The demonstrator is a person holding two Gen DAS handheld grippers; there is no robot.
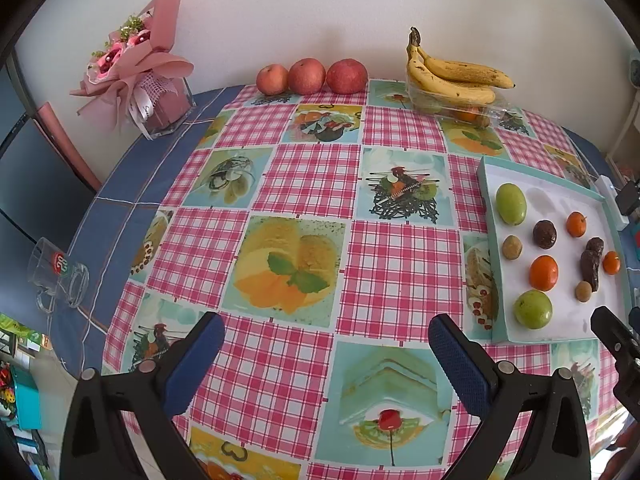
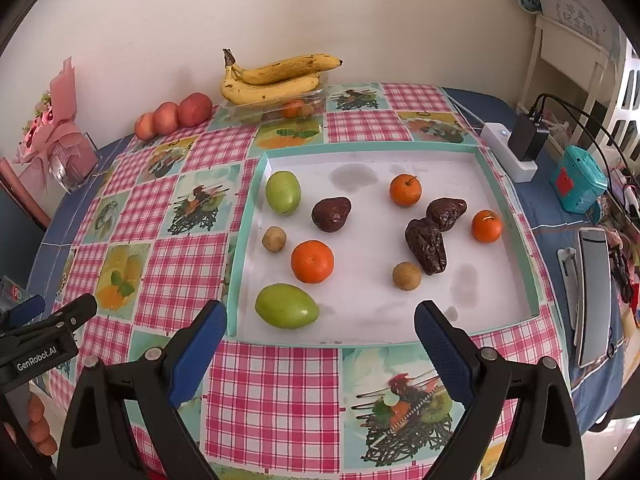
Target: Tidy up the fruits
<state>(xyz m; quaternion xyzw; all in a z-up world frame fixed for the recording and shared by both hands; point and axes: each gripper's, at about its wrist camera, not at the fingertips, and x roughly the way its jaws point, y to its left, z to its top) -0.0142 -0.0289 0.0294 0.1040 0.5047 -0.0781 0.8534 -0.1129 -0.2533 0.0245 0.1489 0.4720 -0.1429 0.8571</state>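
Note:
A shallow white tray with a teal rim (image 2: 500, 184) (image 1: 486, 184) lies on the checked tablecloth. In it are two green fruits (image 2: 286, 305) (image 2: 283, 192), three oranges (image 2: 312, 261) (image 2: 405, 189) (image 2: 486, 226), three dark wrinkled fruits (image 2: 426, 245) (image 2: 331, 213) (image 2: 446, 207) and two small tan fruits (image 2: 406, 275) (image 2: 274, 239). My right gripper (image 2: 320, 330) is open and empty, just in front of the tray's near edge. My left gripper (image 1: 326, 340) is open and empty over the cloth, left of the tray.
Three red apples (image 1: 310, 76) and a clear box (image 1: 456, 110) topped with bananas (image 1: 452, 74) stand by the back wall. A pink bouquet in a glass vase (image 1: 136, 68) is back left, a glass mug (image 1: 56, 276) at the left edge. A power strip (image 2: 508, 152), teal box (image 2: 578, 184) and phone (image 2: 594, 296) lie right of the tray.

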